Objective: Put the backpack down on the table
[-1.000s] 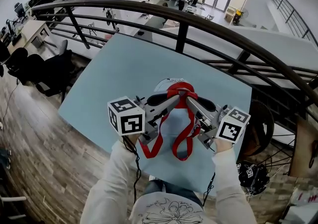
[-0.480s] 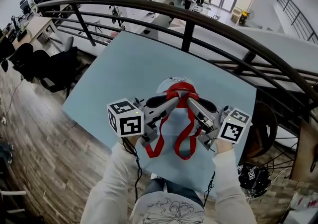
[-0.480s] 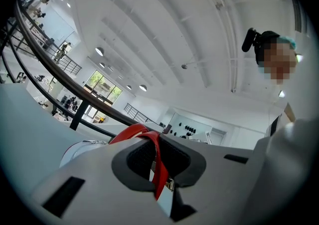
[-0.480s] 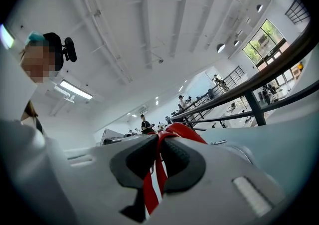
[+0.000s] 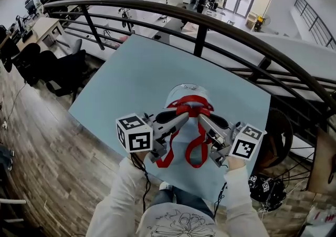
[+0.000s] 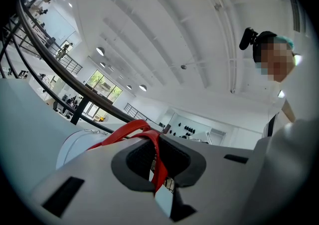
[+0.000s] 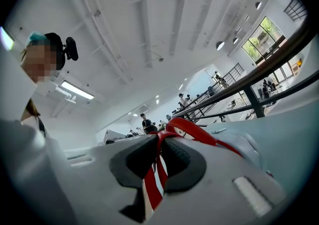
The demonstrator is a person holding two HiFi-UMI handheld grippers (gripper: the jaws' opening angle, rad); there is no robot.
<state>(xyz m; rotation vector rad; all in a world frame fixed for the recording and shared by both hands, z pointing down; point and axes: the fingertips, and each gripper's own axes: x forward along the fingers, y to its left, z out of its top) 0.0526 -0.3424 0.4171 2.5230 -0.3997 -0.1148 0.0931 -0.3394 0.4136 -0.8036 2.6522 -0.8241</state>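
Observation:
A pale blue backpack (image 5: pixel 185 93) with red straps (image 5: pixel 192 105) is over the light blue table (image 5: pixel 131 73), near its front edge. My left gripper (image 5: pixel 185 116) is shut on one red strap (image 6: pixel 130 130), which runs between its dark pads (image 6: pixel 134 159). My right gripper (image 5: pixel 201 119) is shut on another red strap (image 7: pixel 192 130), pinched between its pads (image 7: pixel 182 161). The two grippers meet tip to tip at the top of the bag. The bag's rounded body (image 6: pixel 79 141) (image 7: pixel 246 146) shows beyond the jaws. Its lower part is hidden, so I cannot tell whether it touches the table.
A black metal railing (image 5: pixel 199 31) curves along the table's far side. Dark office chairs (image 5: pixel 58 70) stand on the wooden floor (image 5: pixel 47 162) at left. A wheel (image 5: pixel 275 136) and a black object (image 5: pixel 265 186) lie at right, close to the table.
Both grippers, still holding the straps, have carried the backpack a little lower in the view, toward the table's near edge. The grips look unchanged.

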